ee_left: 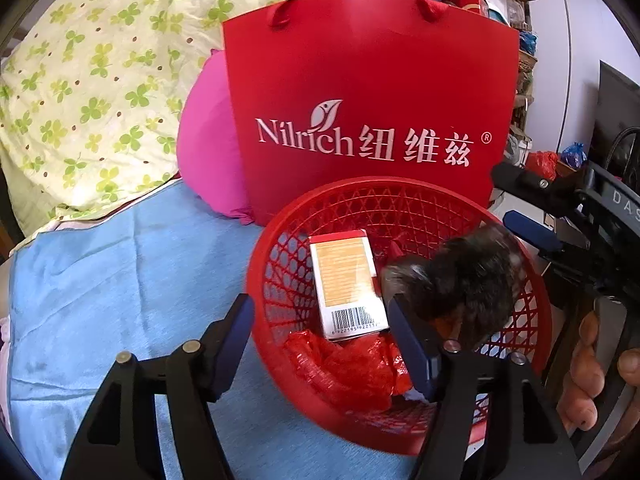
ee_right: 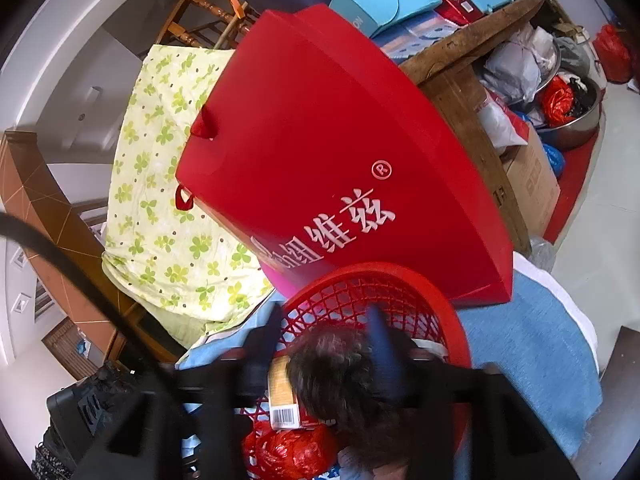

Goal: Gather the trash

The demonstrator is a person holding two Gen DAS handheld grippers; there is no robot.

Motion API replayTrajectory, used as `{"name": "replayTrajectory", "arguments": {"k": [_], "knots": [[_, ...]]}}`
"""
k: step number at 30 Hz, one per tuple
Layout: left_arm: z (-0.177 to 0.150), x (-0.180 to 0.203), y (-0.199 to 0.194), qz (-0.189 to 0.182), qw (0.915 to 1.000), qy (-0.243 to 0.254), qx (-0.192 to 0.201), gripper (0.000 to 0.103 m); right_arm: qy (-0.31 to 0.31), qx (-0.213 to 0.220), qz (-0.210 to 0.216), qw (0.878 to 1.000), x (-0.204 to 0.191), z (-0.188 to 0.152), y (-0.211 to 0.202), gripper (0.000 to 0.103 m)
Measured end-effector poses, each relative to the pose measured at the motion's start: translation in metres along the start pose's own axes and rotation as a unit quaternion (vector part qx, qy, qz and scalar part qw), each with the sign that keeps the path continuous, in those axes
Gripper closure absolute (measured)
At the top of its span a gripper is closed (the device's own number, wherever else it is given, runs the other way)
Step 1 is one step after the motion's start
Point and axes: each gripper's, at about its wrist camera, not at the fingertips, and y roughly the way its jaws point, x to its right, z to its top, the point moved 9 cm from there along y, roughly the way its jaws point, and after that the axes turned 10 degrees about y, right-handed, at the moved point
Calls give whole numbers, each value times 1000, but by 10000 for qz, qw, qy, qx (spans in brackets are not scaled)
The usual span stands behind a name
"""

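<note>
The left tongs [ee_left: 320, 320] stand wide apart with nothing between them: one finger hangs over the blue sheet [ee_left: 120, 280] just outside the basket [ee_left: 400, 200], the other reaches over the basket's near rim, beside the dark furry clump [ee_left: 460, 276]. The right tongs [ee_right: 324, 344] are blurred; their fingers are spread over the basket [ee_right: 452, 320], and the dark furry clump [ee_right: 340, 372] sits between them, but whether the fingers touch it cannot be told. In the left view the right tongs [ee_left: 520, 200] come in from the right edge, one blue finger close against the clump, which hangs just above the basket's right side.

Inside the basket lie a box [ee_left: 344, 280] with a barcode at its near end, flat on the mesh bottom, and crumpled red plastic [ee_left: 352, 364] just beside it toward the near rim. The right view shows the same box [ee_right: 284, 396] and red plastic [ee_right: 296, 448] under the tongs.

The basket rests on the blue sheet of a bed, near its edge. A red bag [ee_left: 372, 92] with white lettering stands upright right behind the basket, touching or nearly touching its far rim. A pink cushion [ee_left: 208, 140] leans behind the bag's left side, and a clover-print quilt [ee_left: 100, 80] is piled beyond it
</note>
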Motion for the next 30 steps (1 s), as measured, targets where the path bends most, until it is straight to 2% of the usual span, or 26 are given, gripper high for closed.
{"name": "replayTrajectory", "arguments": {"k": [8, 13, 30], "knots": [[-12, -7, -11, 173, 9997, -98, -129, 32, -281, 197, 85, 9994, -13, -1, -4, 35], [-17, -15, -21, 314, 9992, -196, -155, 23, -413, 197, 7, 9990, -16, -4, 0, 35], [-34, -37, -64, 841, 9960, -193, -230, 23, -807, 218, -432, 9956, -20, -15, 19, 35]]}}
